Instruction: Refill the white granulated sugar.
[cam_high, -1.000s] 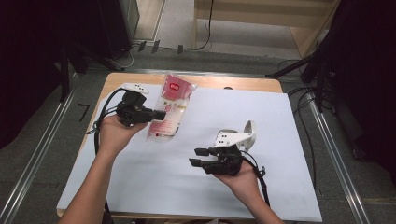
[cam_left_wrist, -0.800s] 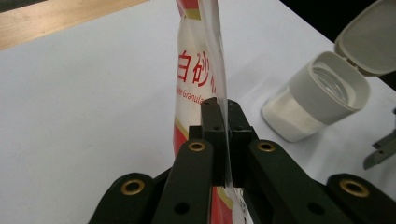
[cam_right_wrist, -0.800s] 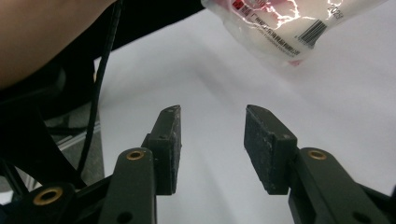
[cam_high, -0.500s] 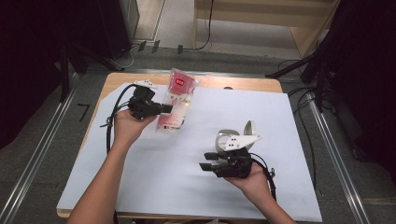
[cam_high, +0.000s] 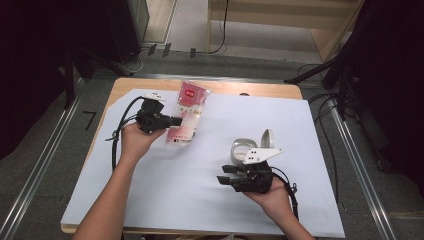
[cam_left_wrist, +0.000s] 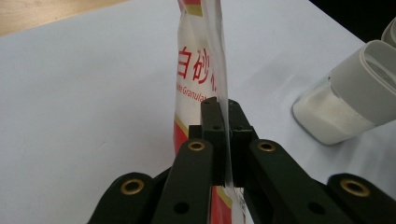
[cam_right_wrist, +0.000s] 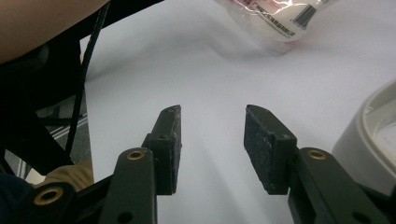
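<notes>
Left gripper (cam_high: 172, 120) is clamped on the edge of a sugar bag (cam_high: 187, 112), the plastic pinched flat between its two black jaws, as the left gripper view confirms. Bag lies at the far left of the white sheet (cam_high: 210, 185) covering the table, red label end pointing away from the person. Jar (cam_high: 243, 150) with white contents stands right of centre, lid flipped open. Right gripper (cam_high: 226, 179), just beside the jar, has its jaws apart with nothing between them, hovering over bare sheet.
</notes>
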